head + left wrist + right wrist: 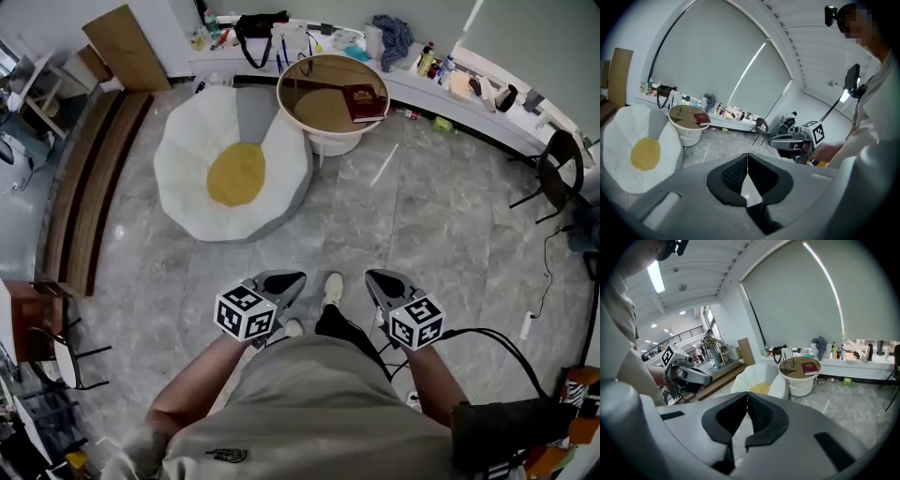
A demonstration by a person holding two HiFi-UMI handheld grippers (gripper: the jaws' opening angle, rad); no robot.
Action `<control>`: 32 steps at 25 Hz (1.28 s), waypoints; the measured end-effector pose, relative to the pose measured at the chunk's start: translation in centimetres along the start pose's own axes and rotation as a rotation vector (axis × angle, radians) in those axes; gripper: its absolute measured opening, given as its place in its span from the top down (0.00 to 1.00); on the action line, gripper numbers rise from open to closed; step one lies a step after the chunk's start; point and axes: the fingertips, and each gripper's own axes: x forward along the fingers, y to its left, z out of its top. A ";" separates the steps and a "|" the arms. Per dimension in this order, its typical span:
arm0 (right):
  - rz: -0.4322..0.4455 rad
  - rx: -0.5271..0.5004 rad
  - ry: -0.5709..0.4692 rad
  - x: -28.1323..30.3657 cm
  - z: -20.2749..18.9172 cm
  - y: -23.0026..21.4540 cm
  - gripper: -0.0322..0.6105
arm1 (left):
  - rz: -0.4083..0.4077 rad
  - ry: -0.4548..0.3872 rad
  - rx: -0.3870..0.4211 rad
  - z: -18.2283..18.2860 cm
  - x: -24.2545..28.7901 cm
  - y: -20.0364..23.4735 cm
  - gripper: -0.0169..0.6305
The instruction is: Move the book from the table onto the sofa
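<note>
A dark red book (pixel 364 101) lies on the right side of a round white table (pixel 298 111) with a brown top, far ahead of me. The book (pixel 701 118) and the table (pixel 686 133) show small in the left gripper view. In the right gripper view the book (pixel 809 368) lies on the table (pixel 802 386). The sofa is a white egg-shaped cushion (pixel 187 164) with a yellow centre, left of the table. My left gripper (pixel 290 282) and right gripper (pixel 377 280) are held close to my body, both shut and holding nothing, far from the book.
A long white ledge (pixel 487 108) with bottles, a bag and cloths runs behind the table. A dark chair (pixel 561 173) stands at the right. Wooden steps (pixel 89 178) run along the left. Cables (pixel 511 342) lie on the grey tiled floor near my right side.
</note>
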 end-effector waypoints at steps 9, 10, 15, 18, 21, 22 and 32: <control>0.013 -0.018 -0.047 2.8 6.7 -13.1 0.74 | 0.060 -0.008 0.031 10.1 9.5 3.6 0.91; 0.011 -0.009 -0.053 3.2 7.2 -14.2 0.74 | 0.061 -0.006 0.027 10.8 10.3 4.0 0.89; 0.001 0.033 -0.066 5.4 9.4 -18.7 0.74 | 0.044 0.013 0.012 13.9 14.1 6.0 0.83; -0.002 0.043 -0.062 7.6 10.6 -20.6 0.74 | 0.031 0.024 0.001 15.5 16.0 8.2 0.82; -0.023 0.056 -0.065 9.9 12.2 -22.7 0.74 | 0.014 0.034 -0.012 17.1 17.9 11.3 0.82; -0.031 0.065 -0.064 10.7 12.8 -23.6 0.74 | 0.006 0.037 -0.013 17.9 18.6 12.4 0.82; -0.148 0.179 -0.061 19.6 21.0 -33.6 0.74 | -0.091 0.091 -0.023 27.8 25.4 24.9 0.82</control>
